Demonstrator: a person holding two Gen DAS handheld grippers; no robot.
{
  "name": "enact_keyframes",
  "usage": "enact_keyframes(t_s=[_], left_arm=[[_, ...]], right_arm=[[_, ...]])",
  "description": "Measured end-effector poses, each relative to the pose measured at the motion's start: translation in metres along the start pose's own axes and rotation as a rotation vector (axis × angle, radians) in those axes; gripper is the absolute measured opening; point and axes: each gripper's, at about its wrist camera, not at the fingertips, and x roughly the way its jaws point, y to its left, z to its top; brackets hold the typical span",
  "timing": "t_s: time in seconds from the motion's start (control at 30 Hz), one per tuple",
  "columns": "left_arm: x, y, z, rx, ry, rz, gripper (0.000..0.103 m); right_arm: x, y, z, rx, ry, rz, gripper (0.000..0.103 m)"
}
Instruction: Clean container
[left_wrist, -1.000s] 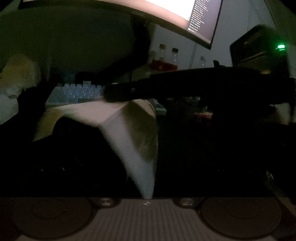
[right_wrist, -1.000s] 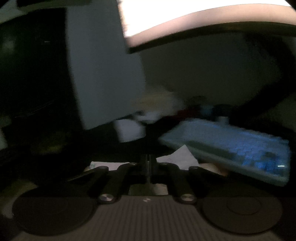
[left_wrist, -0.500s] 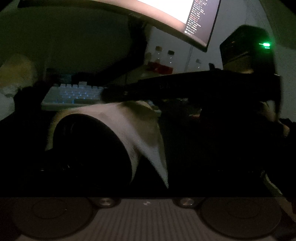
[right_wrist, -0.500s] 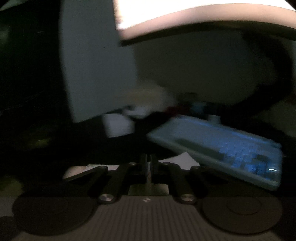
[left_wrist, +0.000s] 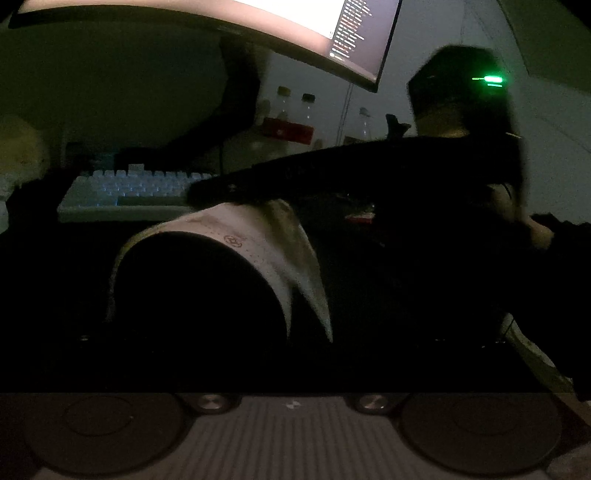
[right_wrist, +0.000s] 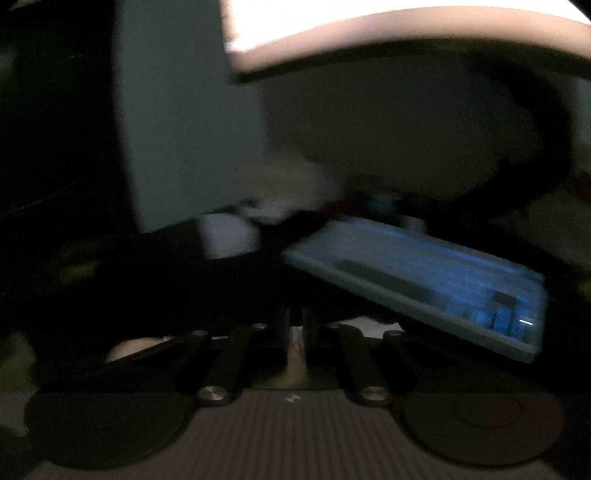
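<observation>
Dark container (left_wrist: 199, 291) sat just ahead of left tool, its grip state too dark to tell. White tissue (left_wrist: 266, 251) draped over container: soft, light, prob. tears easily; container looked rigid, best held by sides. Right tool (right_wrist: 295, 321) nearly closed, jaws opening, pale tissue strip between.

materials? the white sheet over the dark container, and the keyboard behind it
White sheet: looks like embossed paper towel, matte; dotted pattern, soft draped folds. Dark container: too dark to tell. Keyboard: probably plastic, pale keycaps glowing blue from backlight.
</observation>
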Motion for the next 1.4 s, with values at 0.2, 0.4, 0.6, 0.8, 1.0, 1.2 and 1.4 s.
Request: enact_keyframes(t_s=[0.2,0.4,0.6,0.8,1.0,1.2,1.4], left_arm=[[-0.001,-0.002,0.001,0.016,0.013,-0.009,0.103],[0.000,-0.001,0.002,0.010,0.018,-0.008,0.103],[0.001,-0.002,0.002,0.019,0.019,0.002,0.103],[-0.005,0.012,0.008,-0.037,0.028,0.026,0.103],[0.000,0.021,0.011,-0.077,0.025,0.060,0.103],[0.001,0.028,0.015,-0.091,0.024,0.075,0.103],[0.003,0.036,0.019,-0.119,0.026,0.102,0.103]], right_arm=[[-0.001,-0.007,-0.001,0.014,-0.002,-0.012,0.010],[0.003,-0.029,0.000,0.107,-0.007,-0.100,0.012],[-0.007,0.004,-0.001,0.012,-0.011,0.051,0.011],[0.005,-0.031,0.003,0.049,0.016,-0.160,0.011],[0.008,-0.002,0.001,0.033,-0.034,0.009,0.011],[0.010,-0.003,0.001,0.004,-0.047,-0.020,0.011],[0.019,-0.027,0.004,0.050,-0.039,-0.182,0.011]])
